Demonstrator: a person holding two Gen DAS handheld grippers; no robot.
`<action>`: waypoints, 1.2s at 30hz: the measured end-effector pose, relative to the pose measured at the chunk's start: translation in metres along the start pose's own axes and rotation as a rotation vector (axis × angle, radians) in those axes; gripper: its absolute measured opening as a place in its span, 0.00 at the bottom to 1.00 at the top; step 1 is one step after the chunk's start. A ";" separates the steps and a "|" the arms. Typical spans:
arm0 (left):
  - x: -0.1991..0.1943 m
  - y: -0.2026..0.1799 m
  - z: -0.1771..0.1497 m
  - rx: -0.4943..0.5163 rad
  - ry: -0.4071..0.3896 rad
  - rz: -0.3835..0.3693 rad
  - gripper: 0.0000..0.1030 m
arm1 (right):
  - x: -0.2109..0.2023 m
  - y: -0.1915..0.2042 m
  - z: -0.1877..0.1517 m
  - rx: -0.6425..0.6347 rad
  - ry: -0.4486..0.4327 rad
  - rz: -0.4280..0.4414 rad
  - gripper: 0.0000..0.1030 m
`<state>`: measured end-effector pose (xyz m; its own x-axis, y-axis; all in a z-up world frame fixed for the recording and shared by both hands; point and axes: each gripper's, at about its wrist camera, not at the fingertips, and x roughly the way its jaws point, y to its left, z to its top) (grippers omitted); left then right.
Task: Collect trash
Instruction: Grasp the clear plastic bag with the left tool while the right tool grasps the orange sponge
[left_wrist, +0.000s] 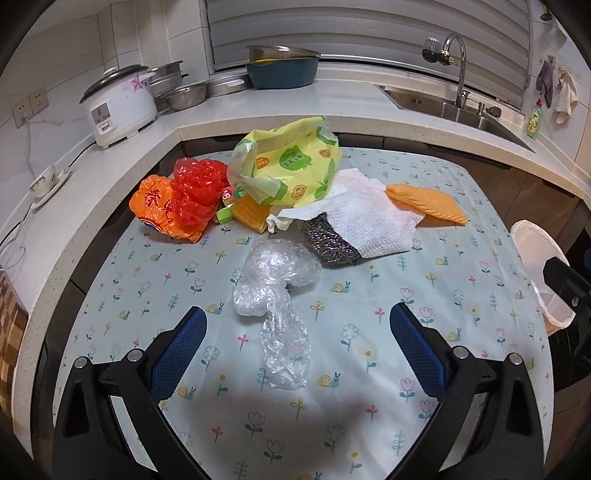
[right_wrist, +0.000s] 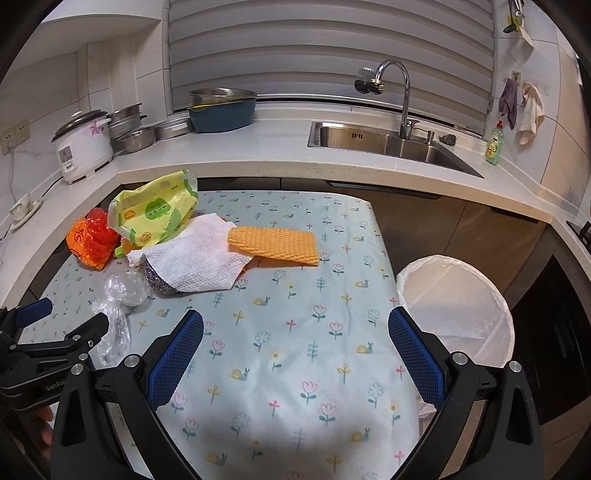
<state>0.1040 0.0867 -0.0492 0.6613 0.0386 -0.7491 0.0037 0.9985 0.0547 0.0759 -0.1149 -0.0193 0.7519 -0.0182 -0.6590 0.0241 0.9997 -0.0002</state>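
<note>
Spread wide and holding nothing, the left gripper (left_wrist: 297, 343) is hovering over the flowered tablecloth (left_wrist: 461, 295), its fingers flanking a crumpled clear plastic bag (left_wrist: 275, 295) whose long axis is running from the camera toward the trash pile, tail end nearest. Through the right wrist camera, the right gripper (right_wrist: 295, 345) is likewise gaping empty, pointing across the cloth at an orange sponge cloth (right_wrist: 275, 243) lying crosswise, with the white-lined bin (right_wrist: 458, 314) sitting just beside the table's right edge.

Each gripper, left gripper (left_wrist: 297, 325) and right gripper (right_wrist: 295, 328), has 2 black plastic fingers with blue textured pads (left_wrist: 179, 354), silver screws (left_wrist: 133, 355) and triangular cut-outs.
</note>
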 end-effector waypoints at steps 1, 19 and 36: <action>0.007 0.004 0.001 -0.003 0.009 0.002 0.92 | 0.007 0.003 0.003 -0.004 0.003 0.001 0.93; 0.103 0.037 0.017 0.011 0.125 -0.064 0.81 | 0.140 0.046 0.045 -0.002 0.095 0.018 0.88; 0.107 0.043 0.021 -0.022 0.124 -0.129 0.28 | 0.178 0.046 0.043 0.023 0.162 0.046 0.20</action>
<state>0.1903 0.1332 -0.1133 0.5584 -0.0871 -0.8250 0.0655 0.9960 -0.0608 0.2388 -0.0726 -0.1040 0.6366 0.0320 -0.7706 0.0087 0.9988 0.0487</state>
